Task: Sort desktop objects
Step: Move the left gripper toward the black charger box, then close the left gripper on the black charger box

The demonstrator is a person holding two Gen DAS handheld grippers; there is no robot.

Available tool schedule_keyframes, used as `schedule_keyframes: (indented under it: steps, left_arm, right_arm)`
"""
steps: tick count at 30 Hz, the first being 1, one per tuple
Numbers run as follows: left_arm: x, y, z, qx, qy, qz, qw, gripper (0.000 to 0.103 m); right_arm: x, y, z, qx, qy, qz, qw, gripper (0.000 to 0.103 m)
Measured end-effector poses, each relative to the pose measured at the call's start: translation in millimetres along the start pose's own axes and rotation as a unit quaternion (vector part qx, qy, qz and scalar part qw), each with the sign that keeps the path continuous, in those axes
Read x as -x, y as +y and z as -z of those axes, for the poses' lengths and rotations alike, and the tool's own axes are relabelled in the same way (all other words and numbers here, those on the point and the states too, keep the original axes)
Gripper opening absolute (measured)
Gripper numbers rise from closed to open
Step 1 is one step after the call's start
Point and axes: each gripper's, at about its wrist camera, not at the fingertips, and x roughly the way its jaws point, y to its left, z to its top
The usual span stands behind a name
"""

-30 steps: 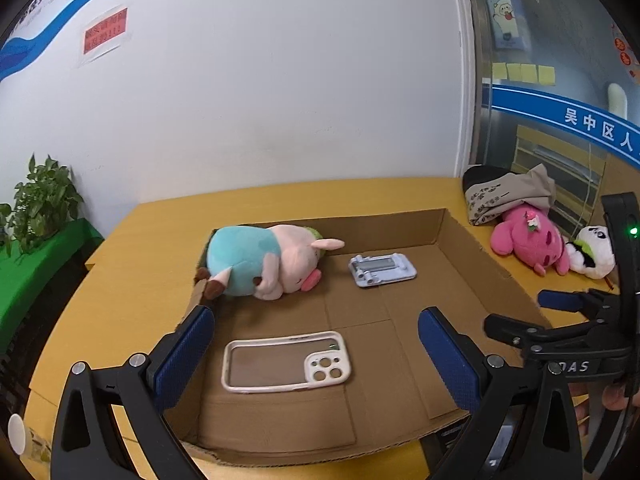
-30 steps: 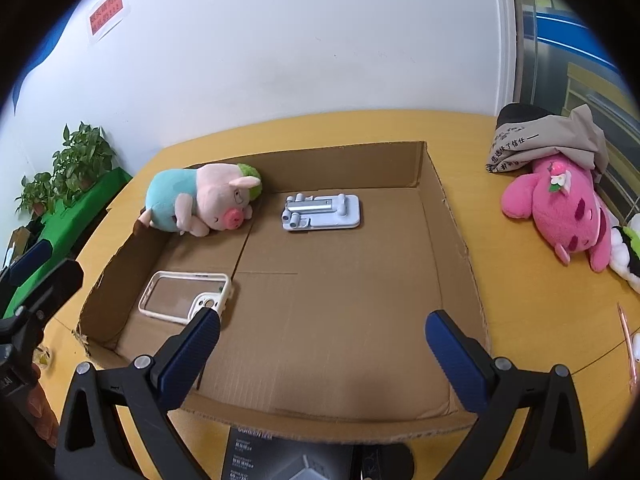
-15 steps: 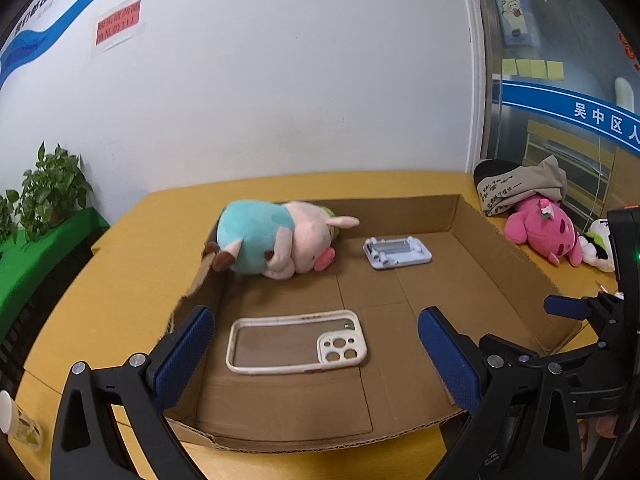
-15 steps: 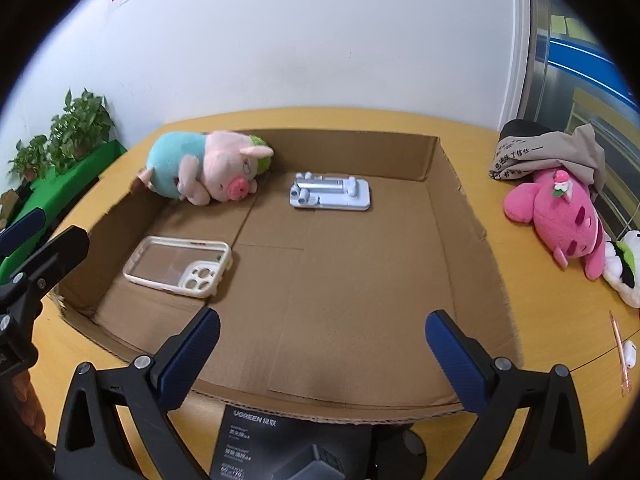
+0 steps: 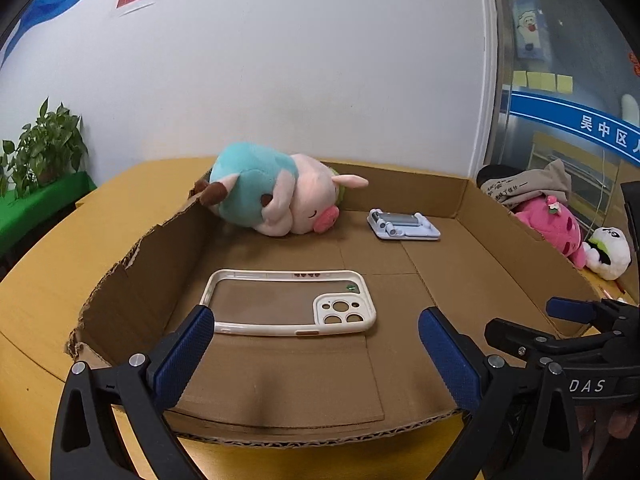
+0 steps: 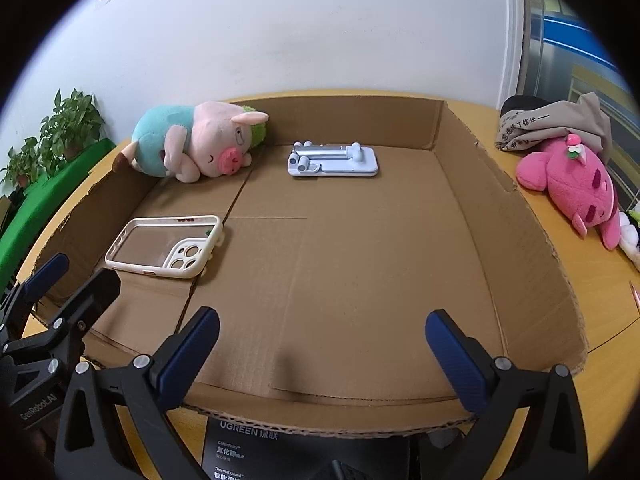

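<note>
Desktop objects partly sorted: phone case (image 5: 289, 303), pig plush (image 6: 192, 143) and stand (image 6: 333, 160) lie boxed; pink plush (image 6: 568, 180) waits on the desk (image 6: 592, 276); both grippers gape empty.

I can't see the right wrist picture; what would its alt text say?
An open hand-held gripper hovers at the near edge of a shallow cardboard box holding a plush pig, a phone case and a phone stand.

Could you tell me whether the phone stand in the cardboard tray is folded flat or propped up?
Folded flat: the phone stand lies low on the cardboard tray floor, its arm down along the base.
</note>
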Motion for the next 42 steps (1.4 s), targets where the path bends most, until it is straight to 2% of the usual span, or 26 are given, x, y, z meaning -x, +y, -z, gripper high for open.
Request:
schedule_keyframes:
  steps: [3, 7, 12, 16, 19, 21, 26, 29, 32, 35, 38, 40, 42]
  left_arm:
    - [-9.3, -5.6, 2.5, -0.03, 0.019, -0.03, 0.9989, 0.103]
    - [-6.5, -4.8, 3.3, -0.032, 0.014, -0.024, 0.9991, 0.103]
    - [1.0, -4.9, 3.1, -0.037, -0.004, -0.033, 0.9988, 0.103]
    - [17.5, 0.9, -1.0, -0.011, -0.023, -0.016, 0.9995, 0.103]
    - [26.9, 2.2, -3.7, 0.001, -0.023, -0.003, 0.9997, 0.103]
    - [32.8, 0.8, -3.8, 0.008, -0.018, 0.007, 0.9998, 0.103]
    - [39.5, -10.7, 5.0, 0.019, 0.024, 0.058, 0.9979, 0.103]
    - [48.1, -29.2, 8.6, -0.018, 0.027, 0.065, 0.9973, 0.103]
    - [53.8, -35.6, 8.3, -0.01, 0.035, 0.102, 0.9941, 0.103]
    - [50.3, -44.0, 12.6, 0.002, 0.067, 0.149, 0.9866, 0.103]
    - [37.9, -52.5, 22.3, 0.0, 0.109, 0.16, 0.981, 0.103]
    - [25.2, -56.3, 30.1, 0.005, 0.147, 0.171, 0.9742, 0.103]
    - [12.8, -56.4, 38.4, 0.017, 0.174, 0.19, 0.9661, 0.103]
  right_arm:
    - [3.2, 0.8, 4.1, 0.006, -0.013, -0.002, 1.0, 0.102]
    - [4.8, 1.2, 5.0, 0.007, -0.017, -0.003, 1.0, 0.102]
    - [2.9, 1.1, 3.0, 0.005, -0.012, -0.002, 1.0, 0.102]
    - [1.8, 0.6, 1.4, 0.005, -0.003, -0.003, 1.0, 0.102]
    - [6.0, 1.2, 2.8, 0.009, 0.001, -0.005, 1.0, 0.102]
    - [20.9, -0.4, 6.5, 0.01, -0.016, -0.013, 1.0, 0.102]
    - [65.5, -13.8, 35.6, 0.028, -0.055, -0.03, 0.998, 0.102]
    - [81.5, -30.0, 56.9, 0.004, -0.031, -0.073, 0.997, 0.102]
    - [90.7, -37.6, 75.7, 0.0, -0.016, -0.086, 0.996, 0.102]
    - [82.0, -29.0, 88.5, 0.02, 0.017, -0.101, 0.995, 0.102]
    - [72.3, -16.0, 93.5, 0.039, 0.031, -0.113, 0.992, 0.102]
    - [65.0, -9.1, 94.8, 0.041, 0.039, -0.116, 0.992, 0.103]
    - [65.1, -3.1, 99.4, 0.04, 0.04, -0.138, 0.989, 0.103]
